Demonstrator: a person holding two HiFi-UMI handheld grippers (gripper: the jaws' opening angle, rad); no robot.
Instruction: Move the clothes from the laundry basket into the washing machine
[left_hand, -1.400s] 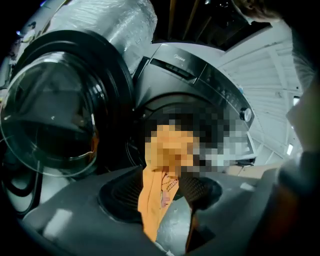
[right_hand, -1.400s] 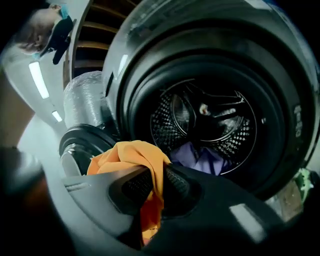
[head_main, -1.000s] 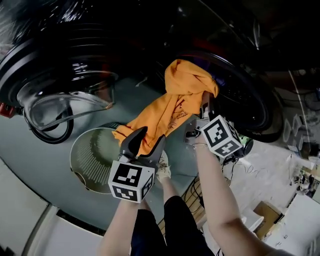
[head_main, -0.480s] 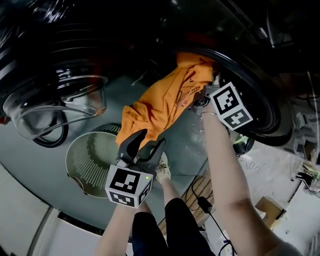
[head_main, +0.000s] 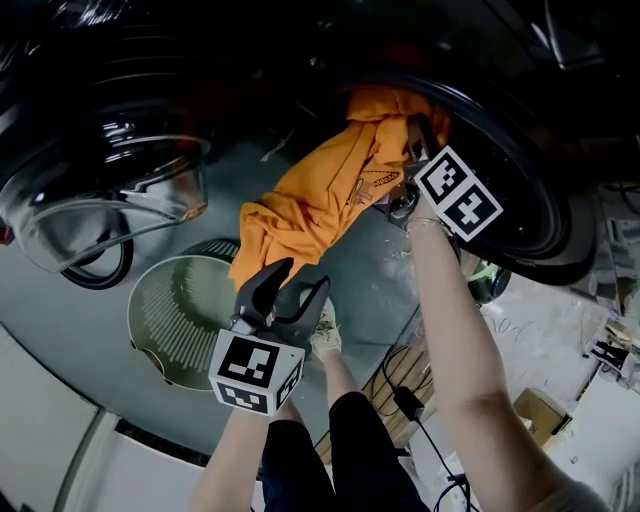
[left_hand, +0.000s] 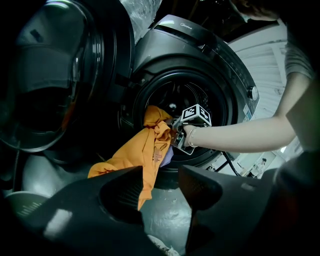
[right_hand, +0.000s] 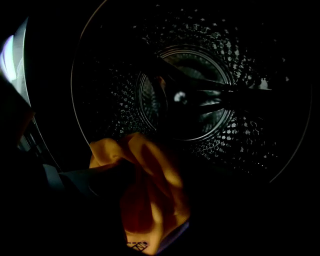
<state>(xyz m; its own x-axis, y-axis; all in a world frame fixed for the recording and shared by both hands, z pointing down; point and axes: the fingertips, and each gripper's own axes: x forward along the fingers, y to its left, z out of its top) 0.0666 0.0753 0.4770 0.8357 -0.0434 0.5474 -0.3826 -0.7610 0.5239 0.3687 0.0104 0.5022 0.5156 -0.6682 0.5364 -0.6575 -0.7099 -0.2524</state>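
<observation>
left claw (head_main: 303, 276): jaws apart, empty | right claw (head_main: 414, 160): jaws just opening, garment (head_main: 320, 195) between, arm extended

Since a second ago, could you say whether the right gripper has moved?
Yes: the right gripper went up the head view, toward the washing machine's door ring; its jaws have just been opening, orange shirt between them.

Grey floor (head_main: 80, 340), glossy and faintly reflective; black cable (head_main: 390, 365) looped across it, running to a black plug block (head_main: 407, 403); cardboard box (head_main: 541, 415) at lower right, beside pale littered sheeting (head_main: 540, 330); pale panels (head_main: 50, 470) at lower left; white slatted wall (left_hand: 265, 55), seen in the left gripper view.
</observation>
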